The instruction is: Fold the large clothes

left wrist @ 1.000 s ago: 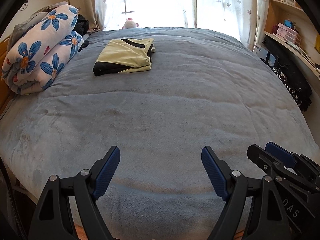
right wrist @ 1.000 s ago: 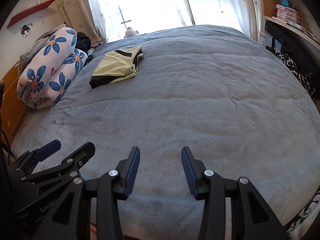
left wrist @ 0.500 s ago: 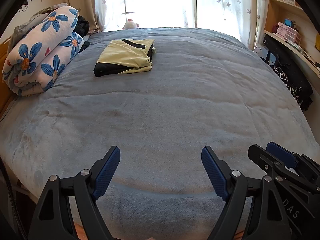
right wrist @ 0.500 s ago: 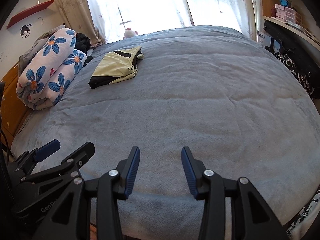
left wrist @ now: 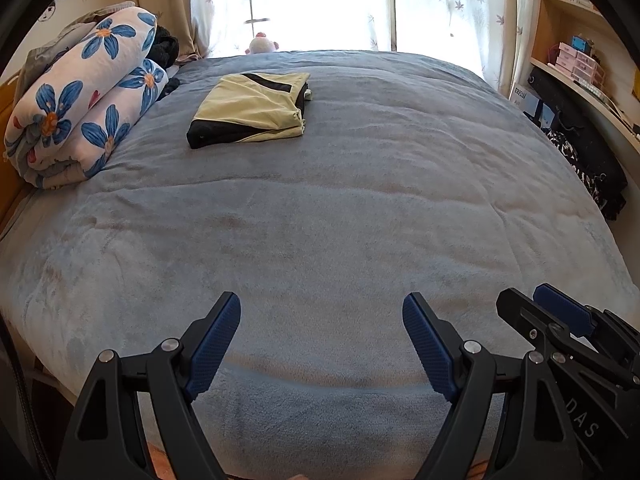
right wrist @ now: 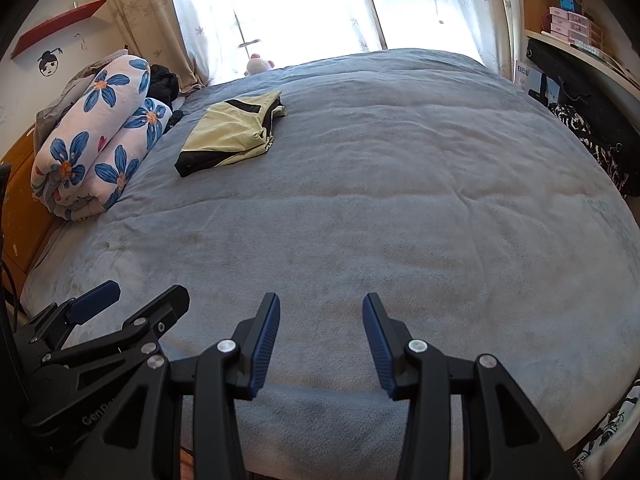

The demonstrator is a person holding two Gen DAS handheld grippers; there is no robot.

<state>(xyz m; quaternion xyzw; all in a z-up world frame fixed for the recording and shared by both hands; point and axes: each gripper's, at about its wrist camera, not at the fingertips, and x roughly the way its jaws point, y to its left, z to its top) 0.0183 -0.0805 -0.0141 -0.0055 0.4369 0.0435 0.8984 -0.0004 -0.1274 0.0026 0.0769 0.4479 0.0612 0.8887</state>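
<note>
A bed (left wrist: 360, 208) under a grey-blue plush blanket filled most of both views. In the upper left of the frame, a folded yellow-and-black garment (left wrist: 250, 110) lay flat on the blanket. Further left, at the bed's edge, rested a rolled white quilt (left wrist: 80, 112) printed with blue flowers, with a dark bundle (left wrist: 166, 46), perhaps clothing, just behind it. At the top centre, by the bright window, a small pink plush toy (left wrist: 262, 43) sat at the bed's far end.
</note>
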